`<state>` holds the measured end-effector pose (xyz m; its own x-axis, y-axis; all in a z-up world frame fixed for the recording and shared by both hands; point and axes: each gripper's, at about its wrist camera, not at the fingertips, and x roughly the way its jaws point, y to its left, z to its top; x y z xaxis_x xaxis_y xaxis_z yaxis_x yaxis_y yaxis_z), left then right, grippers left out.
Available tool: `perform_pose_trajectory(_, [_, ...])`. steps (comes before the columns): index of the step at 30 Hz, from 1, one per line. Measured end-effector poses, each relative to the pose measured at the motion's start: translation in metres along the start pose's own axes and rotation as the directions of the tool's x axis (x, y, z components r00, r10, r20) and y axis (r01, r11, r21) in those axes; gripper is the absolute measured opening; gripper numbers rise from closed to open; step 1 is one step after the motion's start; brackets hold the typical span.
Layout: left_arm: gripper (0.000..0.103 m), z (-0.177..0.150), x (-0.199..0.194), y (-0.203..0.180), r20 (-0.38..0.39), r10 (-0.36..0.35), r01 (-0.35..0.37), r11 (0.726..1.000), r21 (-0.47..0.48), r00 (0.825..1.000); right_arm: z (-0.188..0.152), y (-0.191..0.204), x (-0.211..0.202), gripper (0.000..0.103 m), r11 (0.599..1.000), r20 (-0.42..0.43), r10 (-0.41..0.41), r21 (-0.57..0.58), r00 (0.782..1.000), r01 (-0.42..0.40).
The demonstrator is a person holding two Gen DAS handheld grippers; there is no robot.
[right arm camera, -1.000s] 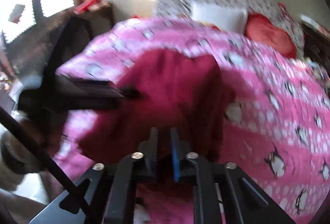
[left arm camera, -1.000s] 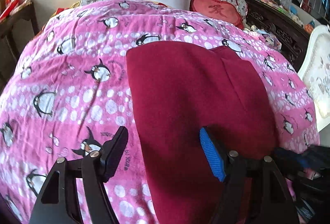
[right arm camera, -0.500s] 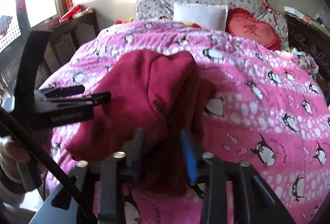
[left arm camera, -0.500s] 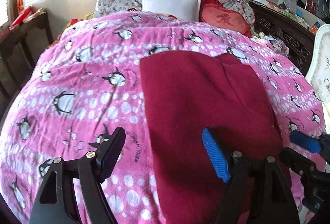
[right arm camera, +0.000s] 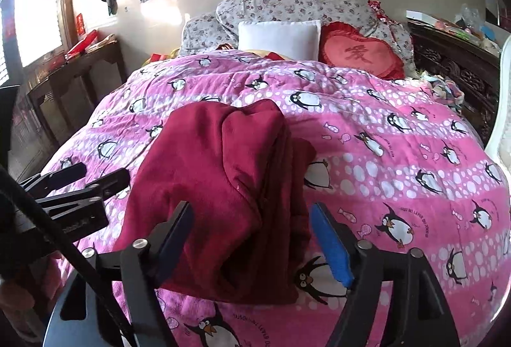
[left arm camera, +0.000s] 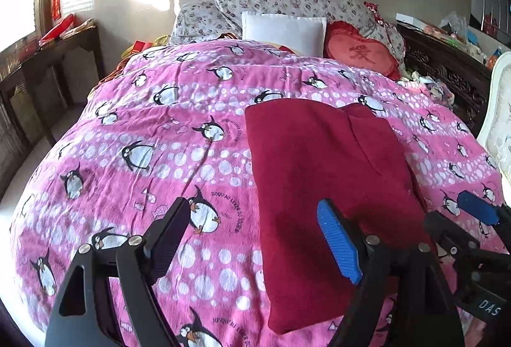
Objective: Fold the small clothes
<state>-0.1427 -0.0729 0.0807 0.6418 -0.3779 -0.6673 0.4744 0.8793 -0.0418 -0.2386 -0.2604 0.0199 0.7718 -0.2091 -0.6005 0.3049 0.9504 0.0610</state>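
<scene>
Basically both sets of jaws are opening and grip nothing. Left gripper (left arm camera: 252, 241): jaws spread; the dark red garment (left arm camera: 322, 184) lies folded on the pink penguin quilt (left arm camera: 143, 136), its left edge running between the jaws, the blue pad over the cloth, the black pad over bare quilt. Right gripper (right arm camera: 252, 238): jaws spread; the near end of the garment (right arm camera: 220, 184) sits between and just ahead of them, pads not pressing on it.

Risks, as a judgement:
- The right side looks stacked and lumpy, several loose layers; released, it may slump or spring open.
- A pad pulling away could snag the fleecy top layer and drag it off square.
- The quilt is soft and rumpled, so any next pinch may catch quilt along with cloth.
- The grippers are near each other; the tips could clash on a re-grasp.

View differences:
- Left wrist shows a flat, tidy rectangle with a fold line running away from the jaws, plus the right gripper's tips (left arm camera: 460, 216) beyond its blue pad.
- Right wrist shows the bulky layered edge and a dark shadowed gap under it, unseen from the left, plus the left gripper (right arm camera: 80, 181) beyond its black pad.
</scene>
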Motion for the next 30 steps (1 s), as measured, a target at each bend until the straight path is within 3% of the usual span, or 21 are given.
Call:
perform_pose_trajectory(4, [0.082, -0.0031, -0.0017, 0.0019, -0.007, 0.016, -0.016, 1.000, -0.001, 1.000, -0.0025, -0.0009, 0.0020, 0.089, 1.000, -0.007, -0.017, 0.023, 1.000, 0.017])
perform_pose_trajectory(30, [0.082, -0.0097, -0.0042, 0.0042, -0.003, 0.024, -0.024, 1.000, -0.001, 1.000, -0.0079, 0.0038, 0.0084, 0.091, 0.999, -0.034, -0.033, 0.029, 0.999, 0.034])
